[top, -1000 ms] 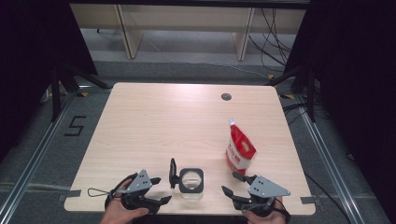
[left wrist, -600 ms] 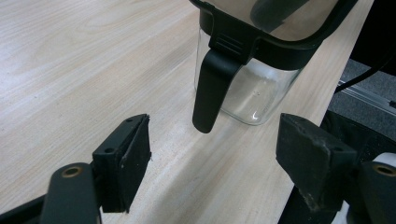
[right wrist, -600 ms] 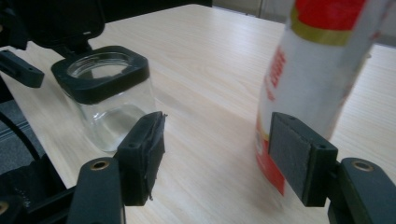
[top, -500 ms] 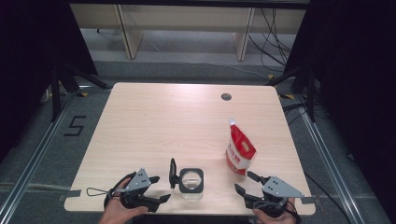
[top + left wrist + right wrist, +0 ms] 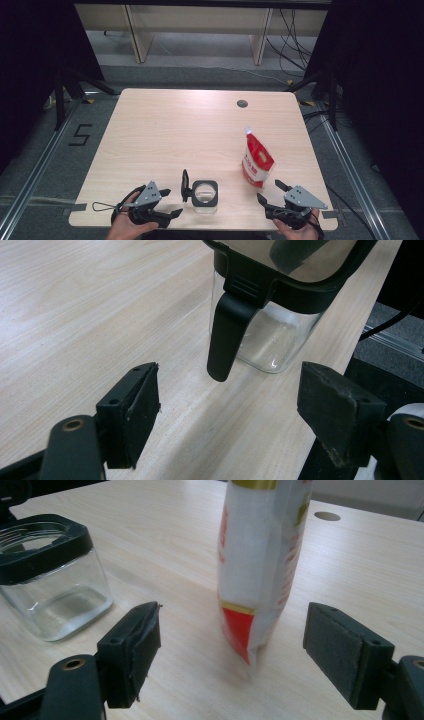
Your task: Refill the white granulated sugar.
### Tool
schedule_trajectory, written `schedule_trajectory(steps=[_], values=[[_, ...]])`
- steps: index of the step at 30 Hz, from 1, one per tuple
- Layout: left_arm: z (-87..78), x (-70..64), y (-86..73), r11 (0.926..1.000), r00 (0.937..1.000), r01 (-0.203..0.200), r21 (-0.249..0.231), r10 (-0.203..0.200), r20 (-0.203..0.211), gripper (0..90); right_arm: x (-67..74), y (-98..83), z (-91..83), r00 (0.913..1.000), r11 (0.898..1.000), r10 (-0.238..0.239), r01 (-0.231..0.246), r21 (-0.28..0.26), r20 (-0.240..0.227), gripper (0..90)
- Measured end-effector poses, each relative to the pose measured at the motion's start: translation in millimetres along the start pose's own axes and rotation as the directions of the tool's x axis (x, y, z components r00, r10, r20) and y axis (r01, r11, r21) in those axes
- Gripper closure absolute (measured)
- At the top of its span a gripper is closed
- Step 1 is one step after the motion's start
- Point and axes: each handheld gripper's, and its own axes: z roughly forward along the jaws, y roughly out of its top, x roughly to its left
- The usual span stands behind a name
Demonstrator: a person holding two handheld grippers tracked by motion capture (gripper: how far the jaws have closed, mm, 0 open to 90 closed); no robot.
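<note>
Holding my left tool low over the desk's front edge, near its front-left corner, jaws spread apart, nothing between them. My left hand grips it from below the edge. A cable loop trails off it toward the left edge.

Just right of that tool, glass jar stands upright by the front edge, about mid-width. Black square collar on top, round mouth open. Its black lid is flipped up on the jar's left side, standing on edge. In the left gripper view the jar sits ahead of the released jaws, with a black clasp tab hanging down from the collar, tip clear of the desk.

Further right, red-and-white pouch stands upright, white spout on top, near the right edge and a little back from the front edge. In the right gripper view the pouch is ahead, between the lines of the two jaws, touching neither; jar off to the left.

My right tool sits at the front-right corner, jaws wide apart, empty, just in front of the pouch. Right hand under it.

Round grommet hole near the back edge, right of centre.
</note>
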Motion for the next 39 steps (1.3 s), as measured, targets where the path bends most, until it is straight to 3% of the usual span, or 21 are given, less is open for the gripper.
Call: schedule_trajectory(steps=[4, 6, 12, 13, 14, 15, 16, 18, 20, 24, 25, 26, 27, 35, 39], values=[[1.5, -1.6, 0.0, 0.9993, 0.9995, 0.024, -0.028, -0.023, 0.023, 24.4, -1.7, 1.7, 2.6, 0.9989, 1.000, -0.006, 0.007, -0.008, 0.046, 19.1], [0.8, -1.1, 0.5, 0.9998, 0.9998, 0.013, -0.015, -0.013, 0.016, 24.4, -2.7, 2.7, 5.8, 0.9980, 1.000, 0.004, -0.002, -0.021, 0.063, 17.5], [2.4, -1.2, -0.3, 0.9999, 0.9999, 0.002, -0.015, -0.002, 0.016, 24.4, -8.7, 2.6, 23.4, 0.9991, 1.000, -0.009, 0.010, -0.012, 0.041, 15.9], [2.2, 0.1, 0.5, 0.9998, 0.9996, -0.017, -0.013, 0.018, 0.020, 24.4, -9.7, 3.3, 24.8, 0.9988, 0.999, -0.026, 0.027, -0.025, 0.041, 15.9], [2.4, 0.0, 0.4, 0.9998, 0.9997, -0.013, -0.013, 0.013, 0.020, 24.4, -6.9, 3.4, 25.6, 0.9993, 1.000, 0.013, -0.012, -0.017, 0.036, 15.9], [3.1, 0.0, 0.2, 0.9998, 0.9997, -0.007, -0.016, 0.007, 0.023, 24.4, -8.2, 4.0, 28.4, 0.9993, 1.000, -0.016, 0.016, -0.027, 0.035, 16.0], [3.8, -0.6, -0.7, 0.9998, 0.9998, 0.011, -0.015, -0.011, 0.019, 24.4, -7.2, 4.8, 30.0, 0.9994, 1.000, -0.014, 0.015, -0.021, 0.032, 16.1], [2.6, 0.1, -0.4, 0.9999, 1.0000, -0.007, 0.009, 0.007, 0.003, 24.4, -7.3, 4.9, 37.1, 0.9993, 0.999, -0.029, 0.030, -0.025, 0.025, 16.2], [3.8, -1.3, -0.9, 0.9998, 0.9998, 0.009, -0.016, -0.008, 0.016, 24.4, -7.5, 5.6, 42.6, 0.9995, 0.999, -0.025, 0.026, -0.019, 0.020, 16.7], [3.3, -0.7, -0.4, 1.0000, 0.9999, 0.005, -0.006, -0.004, 0.016, 24.5, -9.6, 6.8, 54.2, 0.9996, 0.999, -0.018, 0.019, -0.045, 0.020, 18.2], [3.5, -0.6, -0.4, 1.0000, 0.9999, 0.007, -0.007, -0.006, 0.014, 24.5, -10.3, 7.3, 55.9, 0.9987, 0.998, -0.040, 0.041, -0.048, 0.031, 18.6], [3.0, 0.5, -0.4, 1.0000, 1.0000, -0.006, 0.005, 0.006, 0.008, 24.5, -9.7, 7.8, 58.1, 0.9990, 0.999, -0.032, 0.033, -0.043, 0.032, 18.7], [3.8, -1.2, -0.4, 0.9998, 0.9997, 0.014, -0.013, -0.014, 0.019, 24.5, -11.8, 8.2, 61.1, 0.9960, 0.995, -0.074, 0.077, -0.069, 0.051, 18.7], [2.1, -0.8, -0.1, 0.9999, 0.9998, -0.009, -0.012, 0.010, 0.017, 24.8, -11.4, 9.4, 71.9, 0.9981, 0.996, -0.016, 0.021, -0.089, 0.060, 20.9], [1.4, 0.5, 0.5, 0.9999, 0.9997, -0.015, -0.008, 0.015, 0.018, 24.8, -10.9, 9.4, 75.4, 0.9968, 0.994, -0.023, 0.031, -0.103, 0.076, 21.1]])
